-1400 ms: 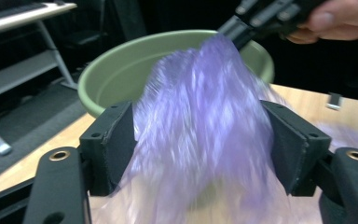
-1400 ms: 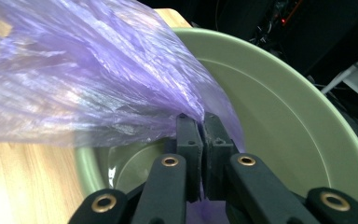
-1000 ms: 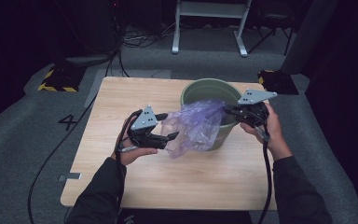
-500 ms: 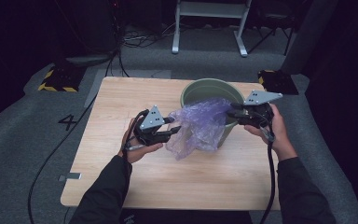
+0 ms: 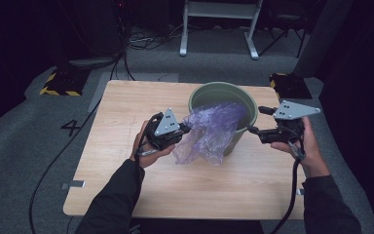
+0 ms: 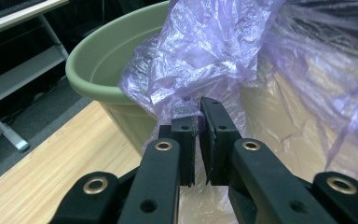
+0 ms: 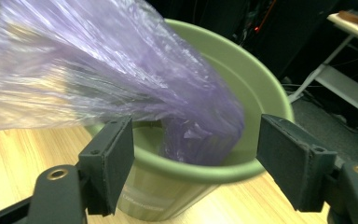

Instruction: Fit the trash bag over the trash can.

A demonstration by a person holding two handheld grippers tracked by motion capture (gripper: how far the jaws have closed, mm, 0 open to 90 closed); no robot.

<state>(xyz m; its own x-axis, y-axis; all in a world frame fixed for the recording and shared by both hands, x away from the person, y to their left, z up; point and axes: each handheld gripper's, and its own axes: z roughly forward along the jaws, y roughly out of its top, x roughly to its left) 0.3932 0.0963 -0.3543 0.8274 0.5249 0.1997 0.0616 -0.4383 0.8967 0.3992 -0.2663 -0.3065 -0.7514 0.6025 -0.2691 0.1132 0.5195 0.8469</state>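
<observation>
Pinching the purple bag in my left gripper; half drapes into the bucket ahead, my right gripper spread empty, lining unfinished.

Dim studio: hazard-striped blocks, floor cables, numbered grey carpet.

Bucket sits near table far edge, right of centre. Plastic bag drapes from inside it over the near-left rim, apparently reaching the tabletop. Left gripper just left of bag, right gripper right of bucket.
</observation>
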